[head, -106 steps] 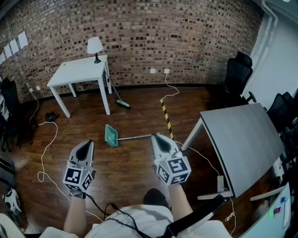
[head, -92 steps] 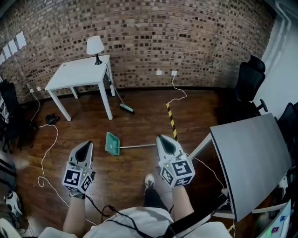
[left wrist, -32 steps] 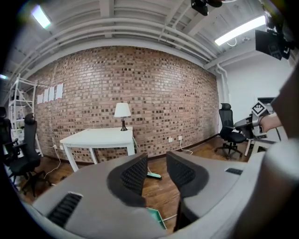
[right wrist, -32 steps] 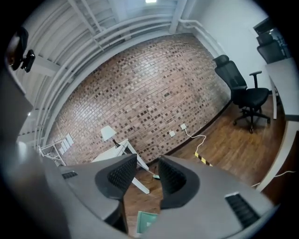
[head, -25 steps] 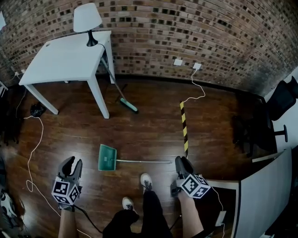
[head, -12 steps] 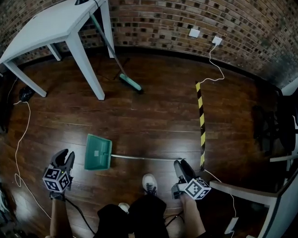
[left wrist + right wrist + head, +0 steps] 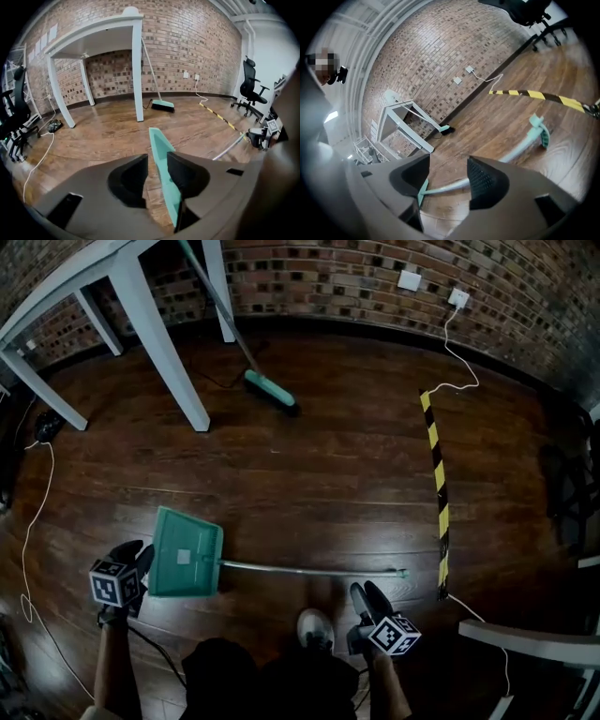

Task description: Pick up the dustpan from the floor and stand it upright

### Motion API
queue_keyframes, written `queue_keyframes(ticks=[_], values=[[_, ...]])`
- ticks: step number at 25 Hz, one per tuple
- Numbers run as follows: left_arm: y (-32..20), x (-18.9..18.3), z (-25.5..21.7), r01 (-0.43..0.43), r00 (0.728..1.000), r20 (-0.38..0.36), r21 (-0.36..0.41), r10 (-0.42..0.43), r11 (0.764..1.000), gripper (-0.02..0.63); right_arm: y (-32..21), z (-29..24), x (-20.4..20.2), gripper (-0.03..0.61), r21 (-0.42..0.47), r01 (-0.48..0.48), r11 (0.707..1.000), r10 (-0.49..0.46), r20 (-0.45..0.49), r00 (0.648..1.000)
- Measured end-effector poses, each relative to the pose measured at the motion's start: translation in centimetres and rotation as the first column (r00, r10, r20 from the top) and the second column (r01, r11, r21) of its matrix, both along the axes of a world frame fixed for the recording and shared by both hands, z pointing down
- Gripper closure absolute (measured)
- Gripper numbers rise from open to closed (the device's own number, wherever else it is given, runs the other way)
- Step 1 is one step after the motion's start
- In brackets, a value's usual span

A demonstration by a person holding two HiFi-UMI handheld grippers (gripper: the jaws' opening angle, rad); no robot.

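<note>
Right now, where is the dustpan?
In the head view the dustpan lies flat on the wood floor at lower left, its edge between the opening jaws of the left tool; its handle runs right toward the striped tape.

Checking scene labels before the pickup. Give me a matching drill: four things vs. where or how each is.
Things:
1 dustpan
2 broom
3 floor tape
4 socket

Place, colour or state:
a on the brick wall
b leaning on the white table
c yellow and black stripes
d lying with its long handle on the floor

Pairs: 1-d, 2-b, 3-c, 4-a
</note>
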State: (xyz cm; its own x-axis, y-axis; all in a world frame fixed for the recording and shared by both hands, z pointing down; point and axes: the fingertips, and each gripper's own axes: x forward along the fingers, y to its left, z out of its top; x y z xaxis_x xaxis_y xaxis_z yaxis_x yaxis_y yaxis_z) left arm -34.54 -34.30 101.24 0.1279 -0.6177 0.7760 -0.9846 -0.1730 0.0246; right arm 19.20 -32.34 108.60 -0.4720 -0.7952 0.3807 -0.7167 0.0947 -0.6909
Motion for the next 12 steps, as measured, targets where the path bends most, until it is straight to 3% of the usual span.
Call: queue_keyframes(ticks=[9, 12], values=[[0.6, -1.0, 5.0, -0.002, 0.999, 0.036, -0.117, 0.007, 0.993, 0.460, 0.9, 9.3, 1.2, 0.319, -0.162, -0.120, 0.979, 0.144, 0.144, 0.979], [0.5, -0.7, 4.7, -0.022, 0.999, 0.042, -0.138, 0.028, 0.990, 0.535, 0.1, 10.9, 1.8, 0.319, -0.183, -0.149, 0.972, 0.178, 0.151, 0.972]])
